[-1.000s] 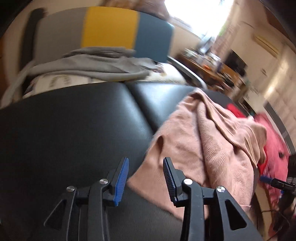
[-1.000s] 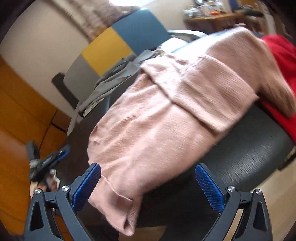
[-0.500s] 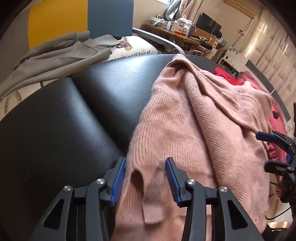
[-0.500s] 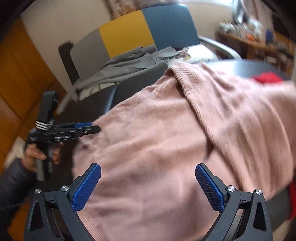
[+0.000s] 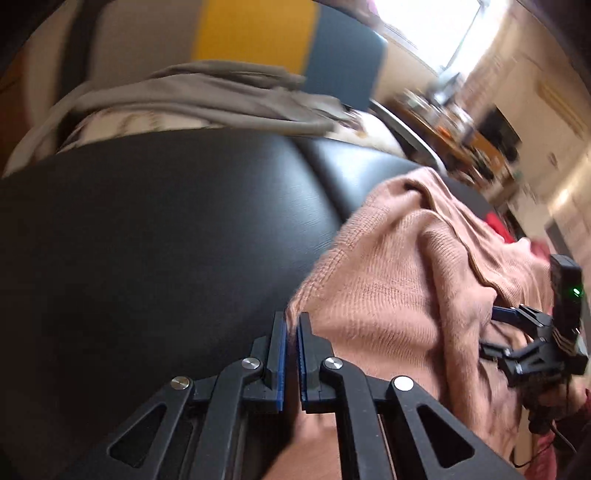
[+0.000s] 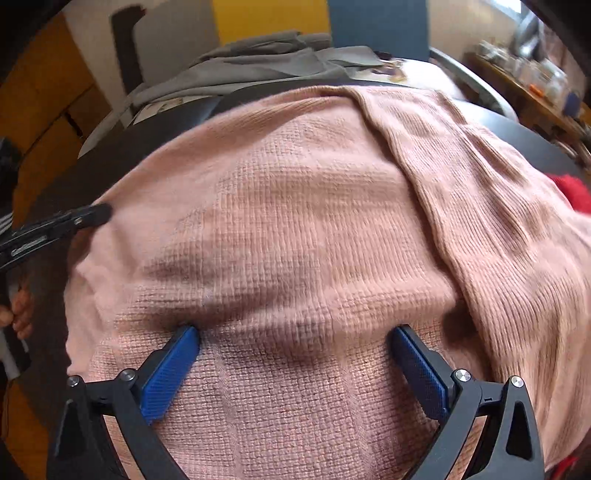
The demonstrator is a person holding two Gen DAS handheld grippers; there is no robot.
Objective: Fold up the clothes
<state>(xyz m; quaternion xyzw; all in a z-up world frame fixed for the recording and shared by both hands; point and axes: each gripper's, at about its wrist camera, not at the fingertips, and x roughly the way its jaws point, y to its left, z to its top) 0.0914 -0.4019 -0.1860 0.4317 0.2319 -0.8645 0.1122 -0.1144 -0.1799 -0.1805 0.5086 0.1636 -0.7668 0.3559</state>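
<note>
Left wrist: left gripper (image 5: 291, 328) jaws pinch pink sweater (image 5: 399, 288) edge

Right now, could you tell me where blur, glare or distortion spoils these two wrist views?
Left wrist view: the window is blown out white, the grey garment and far room are smeared, yet the pink sweater is crisp. Right wrist view: fisheye bulges the sweater; edges blur, including the shelf clutter.
</note>
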